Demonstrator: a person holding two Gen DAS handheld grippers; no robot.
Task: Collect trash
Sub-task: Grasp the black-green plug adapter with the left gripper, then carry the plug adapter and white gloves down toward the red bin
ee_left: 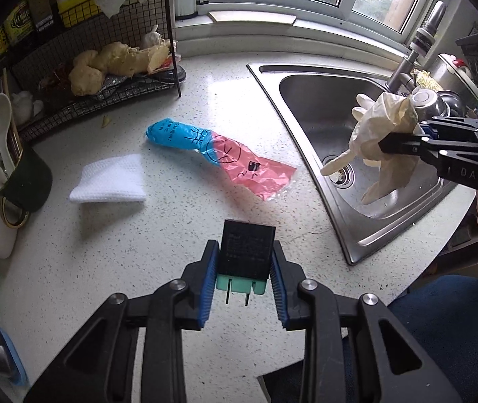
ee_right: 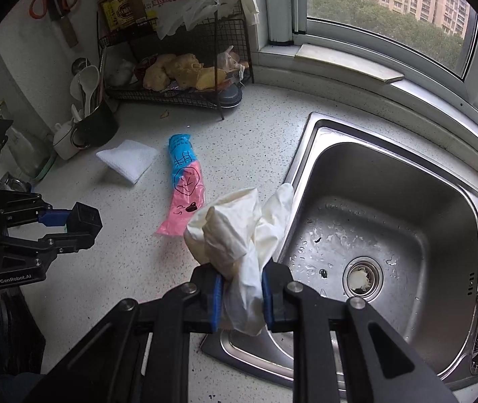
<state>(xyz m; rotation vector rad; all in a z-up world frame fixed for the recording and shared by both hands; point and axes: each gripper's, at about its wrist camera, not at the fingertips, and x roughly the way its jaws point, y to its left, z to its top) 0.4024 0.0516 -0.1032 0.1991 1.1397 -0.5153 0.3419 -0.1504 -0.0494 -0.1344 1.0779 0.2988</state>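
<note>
Left wrist view showed the left hand-held gripper (ee_left: 244,280) nearly closed, its blue pads clamped on the sides of a small black plug adapter (ee_left: 246,250) with a mint-green base and two prongs, lifted clear of the speckled worktop (ee_left: 121,252). That adapter looked rigid and light, so a pinch across its flat sides seemed secure enough.

Over by the steel sink (ee_left: 326,107), the right hand-held gripper (ee_right: 241,297) was narrowed down tight on a crumpled cream rubber glove (ee_right: 235,228), which hung limp above the sink's edge. Soft, floppy and probably damp, it would droop and swing, so a grip on the bunched middle, as here, seemed wiser than a fingertip.

Left lying on the worktop between the two were a blue-and-pink plastic bag (ee_left: 219,152), rolled at its blue end and flattened at the pink, and just beside it a folded white cloth (ee_left: 111,179). The bag would be feather-light, slippery and crinkly; I judged the rolled blue end the better place to take hold, since the flat pink film offered little to pinch.
</note>
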